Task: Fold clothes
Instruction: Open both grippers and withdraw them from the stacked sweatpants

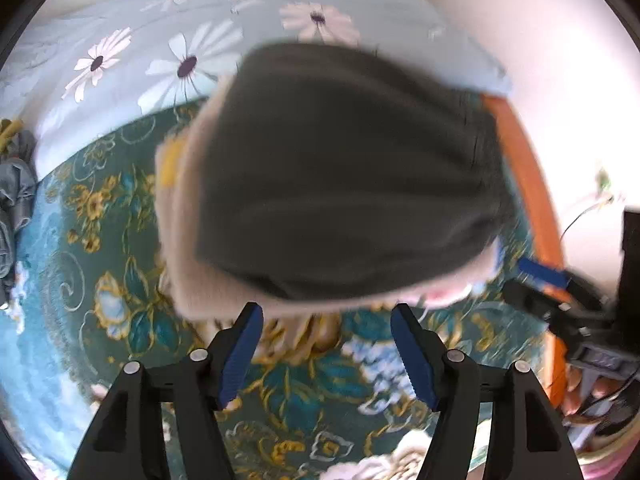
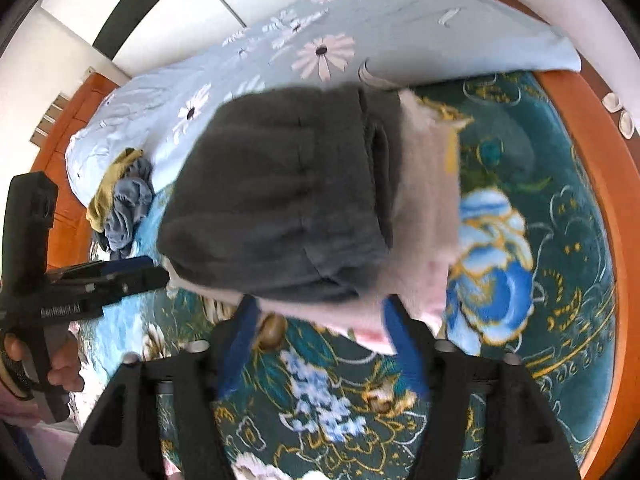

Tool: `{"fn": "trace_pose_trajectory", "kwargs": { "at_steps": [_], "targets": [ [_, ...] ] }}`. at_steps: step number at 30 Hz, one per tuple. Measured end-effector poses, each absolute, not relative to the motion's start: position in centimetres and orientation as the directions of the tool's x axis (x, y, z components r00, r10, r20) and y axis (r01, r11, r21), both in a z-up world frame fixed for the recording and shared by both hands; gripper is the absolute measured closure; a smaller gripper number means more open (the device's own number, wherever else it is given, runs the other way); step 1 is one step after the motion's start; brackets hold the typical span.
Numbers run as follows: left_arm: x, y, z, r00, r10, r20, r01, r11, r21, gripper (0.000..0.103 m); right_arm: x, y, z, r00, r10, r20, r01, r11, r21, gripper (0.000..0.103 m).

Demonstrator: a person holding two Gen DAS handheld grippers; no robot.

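Bed (image 1: 100, 248): covered by a teal spread with gold and blue flower print; orange wooden frame (image 2: 600, 184) running along one side edge.

Pale blue quilt (image 1: 224, 12) with white and pink daisies: bunched along the far edge of the bed, overlapping the teal spread.

Folded dark grey garment (image 1: 344, 168): flat on top of a folded pale pink garment (image 1: 180, 248), the pink edge showing round its near and side borders, a yellow patch (image 2: 452, 152) on one pink corner. Stack positioned toward the middle of the bed, just in front of the blue quilt. Somewhat blurred in both wrist views.

Crumpled heap of grey-blue and mustard clothes (image 2: 124, 200): well apart from the stack, by the quilt's end near the bed's side edge.

Left tongs (image 1: 326, 316): jaws wide, blue pads clear of each other, nothing between them; tips just short of the near edge of the pink garment, not gripping it. Seen in the right wrist view too, entering from the frame's left side, held by a hand (image 2: 60, 364), tip near the stack's corner.

Right tongs (image 2: 320, 312): jaws wide, blue pads apart; tips at the near edge of the pink garment, cloth not pinched. Contact of pad with fabric not resolvable through blur.

Two small pale objects (image 2: 618, 112) on the wooden frame near the far corner; kind not discernible.
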State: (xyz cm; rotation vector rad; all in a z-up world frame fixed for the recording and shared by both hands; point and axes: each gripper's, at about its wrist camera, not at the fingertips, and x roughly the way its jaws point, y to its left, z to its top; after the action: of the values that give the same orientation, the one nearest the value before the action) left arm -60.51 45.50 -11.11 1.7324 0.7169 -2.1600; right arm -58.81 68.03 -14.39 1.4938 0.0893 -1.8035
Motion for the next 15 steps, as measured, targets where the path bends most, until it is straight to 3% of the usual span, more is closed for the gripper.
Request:
{"fn": "trace_pose_trajectory", "kwargs": {
  "at_steps": [4,6,11,15],
  "targets": [
    [-60.5,47.0,-11.6,-0.187,0.017,-0.982,0.532,-0.839,-0.116,0.008,-58.6,67.8,-15.4,0.007,-0.485,-0.874,0.617,-0.686,0.386,0.021],
    [-60.4,47.0,-11.6,-0.178,-0.032,-0.984,0.561,-0.824,-0.075,0.000,-58.6,67.6,-15.8,-0.001,-0.470,-0.883,0.631,-0.685,0.364,0.008],
    [-60.1,46.6,-11.7,-0.168,-0.110,-0.980,0.609,-0.793,-0.016,0.000,-58.9,66.9,-16.1,-0.030,-0.449,-0.893,0.663,-0.677,0.319,0.006],
    [-59.9,46.2,-12.4,-0.147,-0.105,-0.984,0.632,-0.775,-0.012,0.000,-59.1,66.6,-16.2,-0.062,-0.436,-0.898,0.686,-0.671,0.279,0.005]
  ]
}}
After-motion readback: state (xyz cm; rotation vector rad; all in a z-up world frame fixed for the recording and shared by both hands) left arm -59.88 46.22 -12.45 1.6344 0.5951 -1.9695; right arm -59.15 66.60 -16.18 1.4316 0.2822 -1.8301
